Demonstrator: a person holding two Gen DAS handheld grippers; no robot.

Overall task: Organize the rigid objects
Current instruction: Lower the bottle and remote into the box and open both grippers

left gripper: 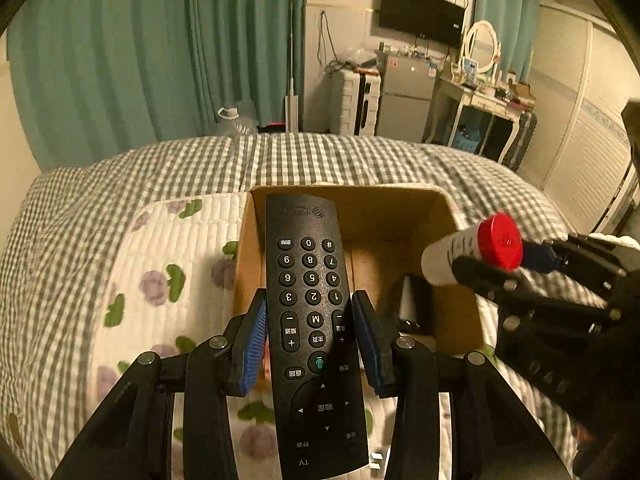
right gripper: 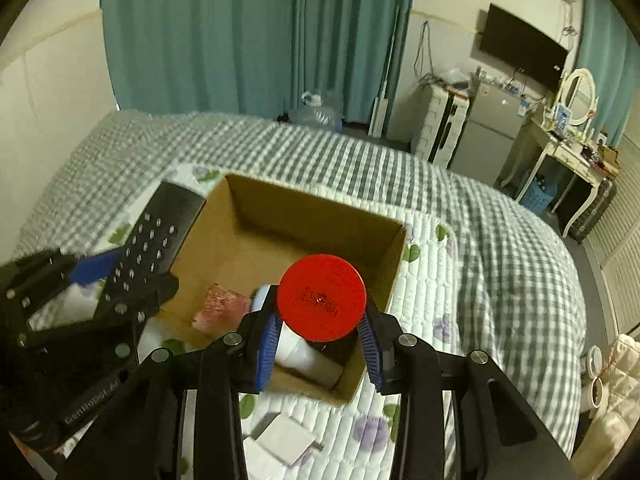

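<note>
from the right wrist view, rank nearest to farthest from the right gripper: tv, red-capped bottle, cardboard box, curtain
1. red-capped bottle, held between the right gripper fingers
2. cardboard box, just beyond and below on the bed
3. curtain, past the bed's far edge
4. tv, on the far wall, upper right

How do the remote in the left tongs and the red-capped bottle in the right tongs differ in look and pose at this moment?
The remote is flat, black and covered in buttons; the bottle is a round white cylinder with a red cap. The remote sits near the cardboard box's left wall, pointing away from the left tongs; the bottle's cap faces the right tongs' camera, its body angled down into the box. Both are clamped and held above the box.
</note>
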